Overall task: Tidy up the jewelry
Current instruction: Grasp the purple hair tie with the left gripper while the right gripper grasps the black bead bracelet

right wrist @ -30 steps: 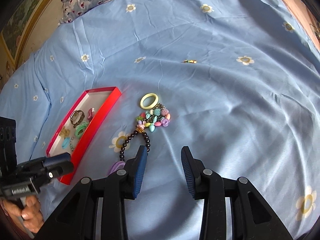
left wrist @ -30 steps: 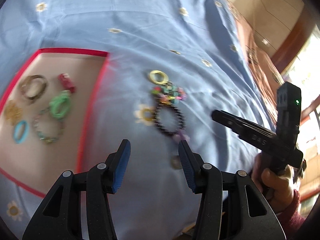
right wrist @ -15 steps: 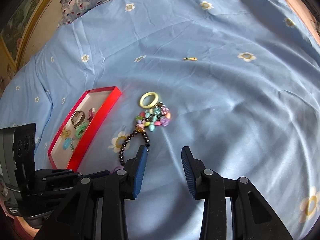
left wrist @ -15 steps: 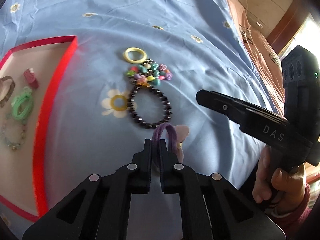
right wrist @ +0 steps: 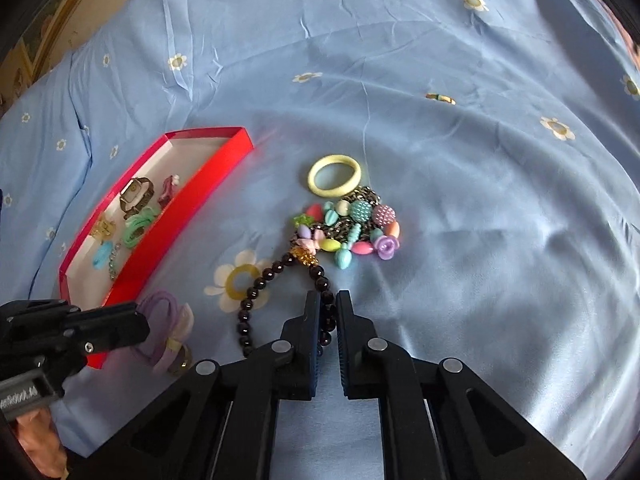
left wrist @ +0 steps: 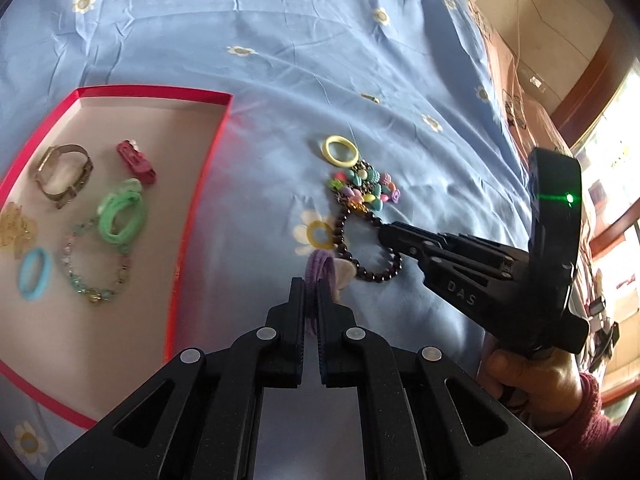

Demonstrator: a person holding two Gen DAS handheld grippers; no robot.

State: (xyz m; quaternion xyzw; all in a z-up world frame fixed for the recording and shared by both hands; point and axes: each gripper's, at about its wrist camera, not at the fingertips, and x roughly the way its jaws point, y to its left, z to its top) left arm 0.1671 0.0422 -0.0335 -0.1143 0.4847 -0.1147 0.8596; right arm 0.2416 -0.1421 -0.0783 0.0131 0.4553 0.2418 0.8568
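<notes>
My left gripper is shut on a purple hair tie, seen in the right wrist view lifted beside the red tray. My right gripper is shut on the black bead bracelet, which lies on the blue sheet; the bracelet also shows in the left wrist view. Beyond it lie a cluster of coloured charms and a yellow ring. The red tray holds a watch, a green hair tie, a blue hair tie, a beaded bracelet and a red clip.
Everything lies on a blue bedsheet with daisy prints. A small gold piece lies far back on the sheet. A pillow and wall edge show at the far left. Wooden furniture stands past the bed's right side.
My right gripper has moved forward to the black bead bracelet and shut on it. My left gripper, shut on the purple hair tie half a second ago, has lifted it toward the tray.
</notes>
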